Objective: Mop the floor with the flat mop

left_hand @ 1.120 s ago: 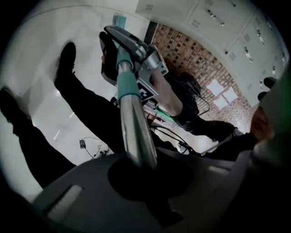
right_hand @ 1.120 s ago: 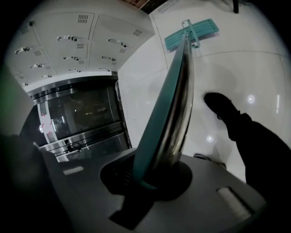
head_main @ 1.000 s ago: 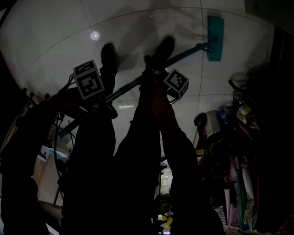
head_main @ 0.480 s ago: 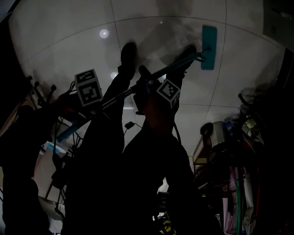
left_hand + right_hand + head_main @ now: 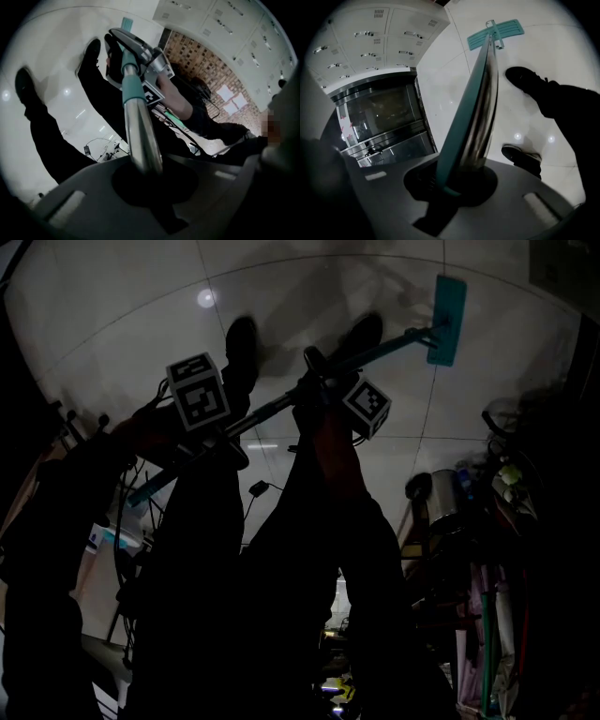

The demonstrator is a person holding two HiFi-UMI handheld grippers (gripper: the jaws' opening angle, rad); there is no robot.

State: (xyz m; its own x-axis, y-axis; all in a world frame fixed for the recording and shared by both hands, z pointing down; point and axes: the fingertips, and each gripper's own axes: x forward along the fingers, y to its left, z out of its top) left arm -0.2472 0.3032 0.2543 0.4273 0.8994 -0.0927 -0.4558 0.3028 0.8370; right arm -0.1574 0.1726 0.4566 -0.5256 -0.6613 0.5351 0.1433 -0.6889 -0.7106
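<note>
Teal rectangular flat mop head (image 5: 446, 320) lies flat on glossy white tiled floor (image 5: 122, 324). Long silver metal handle (image 5: 272, 412) slopes back from the mop head. Right gripper (image 5: 459, 180) is clamped on the handle nearer the mop head, probably steering. Left gripper (image 5: 145, 173) is clamped farther from it, probably driving the push. Mopping stroke looks under way.
</note>
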